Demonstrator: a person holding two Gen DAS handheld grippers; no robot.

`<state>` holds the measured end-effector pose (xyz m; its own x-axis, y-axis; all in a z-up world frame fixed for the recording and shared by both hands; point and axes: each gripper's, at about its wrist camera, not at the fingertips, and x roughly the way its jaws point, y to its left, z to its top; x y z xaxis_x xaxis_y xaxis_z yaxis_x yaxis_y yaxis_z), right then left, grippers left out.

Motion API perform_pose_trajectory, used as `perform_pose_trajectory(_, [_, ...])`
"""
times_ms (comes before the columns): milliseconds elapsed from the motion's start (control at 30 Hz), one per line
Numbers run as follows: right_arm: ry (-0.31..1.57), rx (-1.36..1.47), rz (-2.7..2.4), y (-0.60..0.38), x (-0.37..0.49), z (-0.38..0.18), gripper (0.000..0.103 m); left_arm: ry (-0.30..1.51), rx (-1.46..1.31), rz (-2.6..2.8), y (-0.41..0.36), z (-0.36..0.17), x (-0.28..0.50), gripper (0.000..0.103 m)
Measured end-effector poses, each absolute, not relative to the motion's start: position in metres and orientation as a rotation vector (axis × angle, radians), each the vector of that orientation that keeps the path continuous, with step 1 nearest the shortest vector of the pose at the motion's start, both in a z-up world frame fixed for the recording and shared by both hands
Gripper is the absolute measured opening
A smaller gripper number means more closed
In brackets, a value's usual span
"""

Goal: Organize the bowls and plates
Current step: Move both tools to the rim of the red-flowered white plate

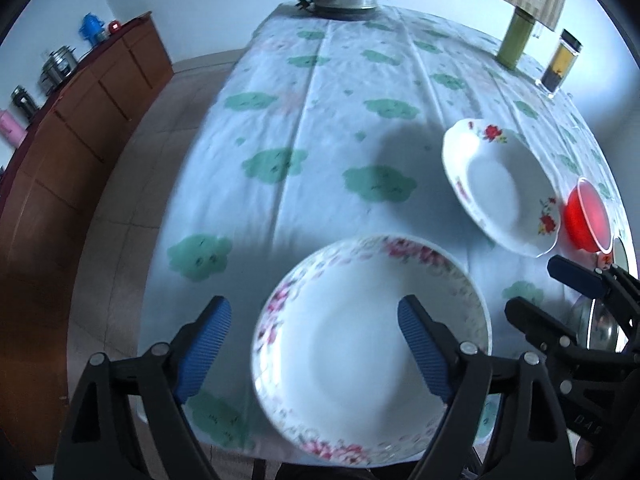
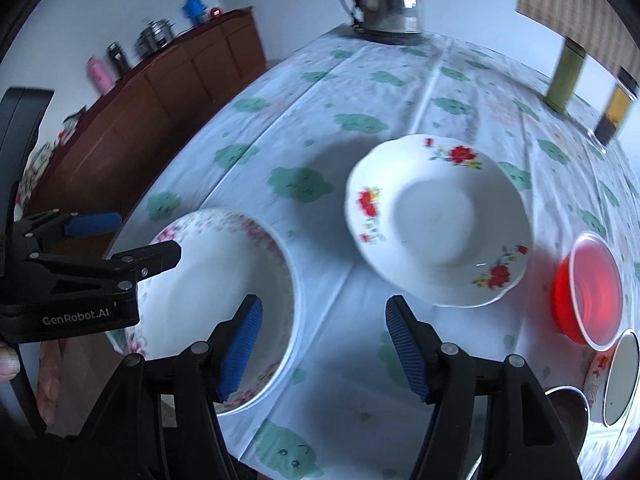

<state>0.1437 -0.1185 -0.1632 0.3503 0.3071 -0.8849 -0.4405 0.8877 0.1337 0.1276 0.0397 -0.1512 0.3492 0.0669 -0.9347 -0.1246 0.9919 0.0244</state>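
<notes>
A white deep plate with a pink floral rim [image 1: 360, 344] [image 2: 224, 300] sits at the table's near edge. A white plate with red roses [image 1: 496, 184] [image 2: 436, 216] lies farther right. A small red bowl [image 1: 588, 216] [image 2: 588, 288] stands right of it. My left gripper [image 1: 314, 348] is open and empty, its right finger over the pink plate's inside. It also shows in the right wrist view [image 2: 132, 236]. My right gripper [image 2: 322, 344] is open and empty above bare cloth between the two plates. It also shows in the left wrist view [image 1: 556, 292].
A steel kettle [image 2: 384, 0] stands at the table's far end. A green canister [image 1: 516, 36] and a dark-lidded jar [image 1: 560, 64] stand far right. More dishes, a white one [image 2: 620, 376] and a metal one [image 2: 568, 412], lie at the near right. A wooden sideboard [image 1: 80, 128] runs along the left.
</notes>
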Motion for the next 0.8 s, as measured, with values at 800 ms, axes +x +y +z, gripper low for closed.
perform_pose_trajectory(800, [1.147, 0.053, 0.236, -0.202, 0.217, -0.158, 0.066, 1.221, 0.086, -0.046, -0.028, -0.145, 0.213, 0.087])
